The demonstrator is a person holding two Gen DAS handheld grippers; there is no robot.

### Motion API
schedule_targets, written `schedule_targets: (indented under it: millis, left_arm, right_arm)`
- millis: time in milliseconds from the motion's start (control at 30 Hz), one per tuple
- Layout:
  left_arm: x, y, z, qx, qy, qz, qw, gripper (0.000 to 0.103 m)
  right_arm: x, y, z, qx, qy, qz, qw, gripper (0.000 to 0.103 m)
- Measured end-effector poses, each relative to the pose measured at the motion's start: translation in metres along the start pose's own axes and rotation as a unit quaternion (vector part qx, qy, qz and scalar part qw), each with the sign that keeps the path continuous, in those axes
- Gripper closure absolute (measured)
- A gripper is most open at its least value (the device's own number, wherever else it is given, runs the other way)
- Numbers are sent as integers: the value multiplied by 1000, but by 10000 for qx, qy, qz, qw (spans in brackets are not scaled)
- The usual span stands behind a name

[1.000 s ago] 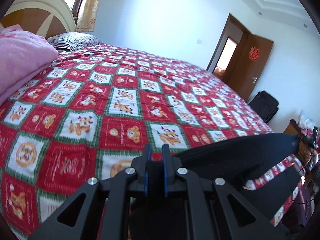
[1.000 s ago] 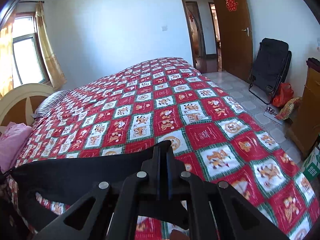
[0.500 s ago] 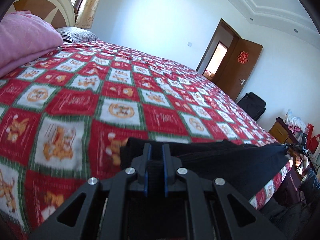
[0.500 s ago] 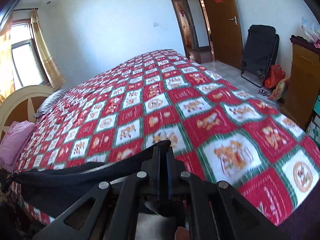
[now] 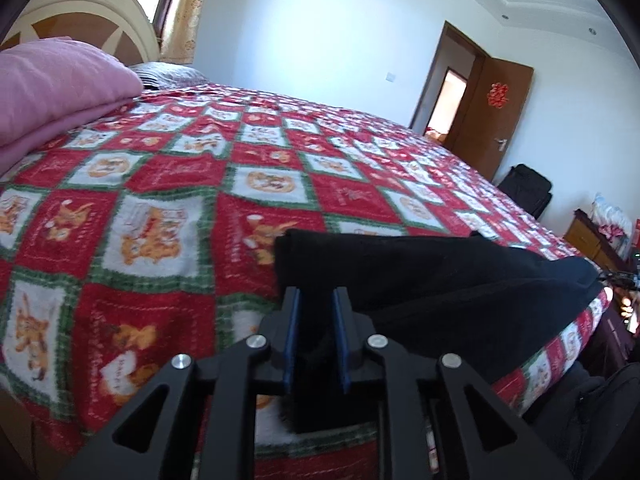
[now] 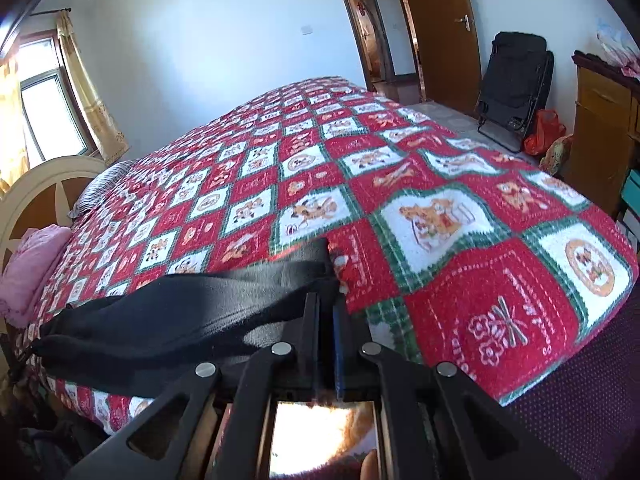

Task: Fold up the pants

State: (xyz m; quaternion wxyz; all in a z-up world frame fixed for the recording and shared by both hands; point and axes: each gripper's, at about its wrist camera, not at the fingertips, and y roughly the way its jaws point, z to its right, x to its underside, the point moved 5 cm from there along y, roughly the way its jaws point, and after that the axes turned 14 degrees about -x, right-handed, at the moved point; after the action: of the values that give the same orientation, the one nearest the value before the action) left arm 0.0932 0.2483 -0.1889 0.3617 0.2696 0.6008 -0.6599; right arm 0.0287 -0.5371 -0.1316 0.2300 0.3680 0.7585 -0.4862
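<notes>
Two grippers, one pair of black pants [image 5: 460,280] on the quilt [image 5: 160,208]. At six o'clock, left gripper [image 5: 315,300] jaws are opening, cloth between them; right gripper [image 6: 326,304] is clamped on the pants. At ten o'clock lies one pink blanket [image 5: 52,84]; at one o'clock, one door [image 5: 496,120].

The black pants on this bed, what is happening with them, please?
A person with a gripper in each hand is folding black pants on a bed with a red checked blanket. The right gripper is shut on one end of the pants. The left gripper has the other end between its jaws, which are opening. The pants lie along the near edge of the bed.
</notes>
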Motion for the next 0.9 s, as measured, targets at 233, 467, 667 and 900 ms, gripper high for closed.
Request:
schedule_targets:
  millis: [233,467,667,900]
  left_arm:
    - [14,-10,-47,-382,-464,-67,9982,77]
    - [7,-21,-42,-503,-603,81,9969,59]
    - [-5,-25,2,-234,-311,123,9992,45]
    - [4,-6,10,-381,-130,-146,9991,42]
  right_arm:
    - [4,-25,2,255,-28,198,9995,96]
    - [-3,-37,-26,13,-152,451,9989,96]
    - [-1,-20,-56,-88,-307,311,9990,94]
    - [15,-15,-52,-176,-6,398,9991,52]
